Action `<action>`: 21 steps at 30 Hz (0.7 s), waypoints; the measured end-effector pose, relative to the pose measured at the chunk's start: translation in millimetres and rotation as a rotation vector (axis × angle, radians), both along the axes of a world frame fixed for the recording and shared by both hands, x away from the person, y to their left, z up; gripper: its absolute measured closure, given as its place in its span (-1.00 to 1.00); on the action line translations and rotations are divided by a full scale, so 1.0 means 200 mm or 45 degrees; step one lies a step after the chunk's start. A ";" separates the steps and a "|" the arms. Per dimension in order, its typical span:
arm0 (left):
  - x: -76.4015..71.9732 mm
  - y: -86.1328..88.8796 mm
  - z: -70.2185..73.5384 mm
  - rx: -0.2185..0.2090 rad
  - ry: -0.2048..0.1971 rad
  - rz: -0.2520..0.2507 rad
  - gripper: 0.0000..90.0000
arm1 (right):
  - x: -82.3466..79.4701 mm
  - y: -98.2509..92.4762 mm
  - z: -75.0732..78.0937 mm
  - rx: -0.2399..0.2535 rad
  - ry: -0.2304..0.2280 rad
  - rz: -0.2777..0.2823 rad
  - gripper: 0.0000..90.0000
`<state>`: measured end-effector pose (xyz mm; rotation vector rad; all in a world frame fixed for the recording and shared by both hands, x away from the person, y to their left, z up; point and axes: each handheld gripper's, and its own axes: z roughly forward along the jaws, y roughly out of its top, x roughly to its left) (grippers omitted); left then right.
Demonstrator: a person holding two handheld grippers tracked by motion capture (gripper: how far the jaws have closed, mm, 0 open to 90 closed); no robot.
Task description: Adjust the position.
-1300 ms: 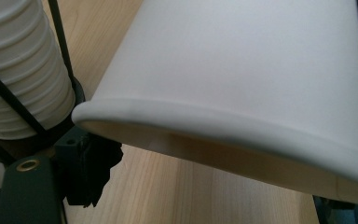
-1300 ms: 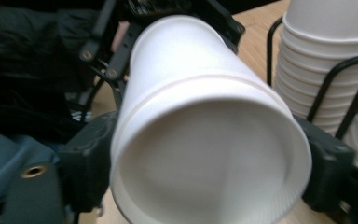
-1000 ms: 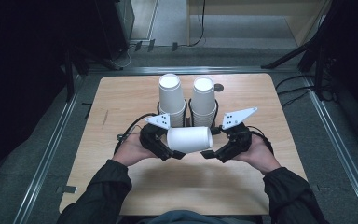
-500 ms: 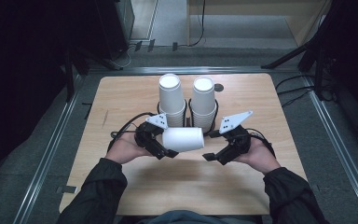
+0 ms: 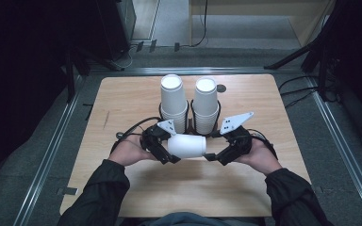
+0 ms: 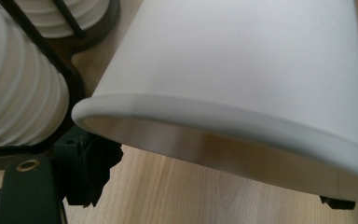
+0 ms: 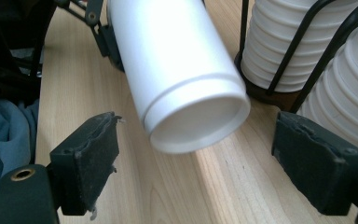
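Near the counter (image 5: 122, 103) middle, left tongs (image 5: 162, 149) grip an unmarked white cup (image 5: 187, 146) lying sideways at its rim end. Right tongs (image 7: 205, 168) stand open, untouching; their view shows its recessed base, facing two racked cup stacks (image 5: 188, 106).

Dark jacket sleeves (image 5: 99, 188), black grippers with ragged-padded fingers (image 7: 91, 154), grey three-cornered plates (image 5: 235, 122), trailing black cables (image 5: 132, 129).

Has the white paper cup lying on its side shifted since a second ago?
Yes: the white paper cup slid slightly leftward relative to the two cup stacks.
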<state>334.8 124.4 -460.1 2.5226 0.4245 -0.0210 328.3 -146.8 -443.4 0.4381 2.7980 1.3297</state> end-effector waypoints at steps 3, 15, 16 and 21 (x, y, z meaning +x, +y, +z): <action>-0.01 -0.03 -0.01 0.024 0.009 -0.016 -0.67 | 0.00 0.01 0.00 -0.002 0.007 0.005 -0.67; -0.02 -0.12 -0.03 0.091 0.027 -0.046 -0.68 | -0.01 0.08 -0.04 -0.073 -0.001 0.085 -0.67; -0.02 -0.12 -0.03 0.091 0.036 -0.046 -0.68 | -0.02 0.09 -0.05 -0.083 -0.002 0.091 -0.67; -0.03 -0.15 -0.04 0.102 0.042 -0.072 -0.68 | -0.02 0.15 -0.09 -0.142 -0.011 0.119 -0.67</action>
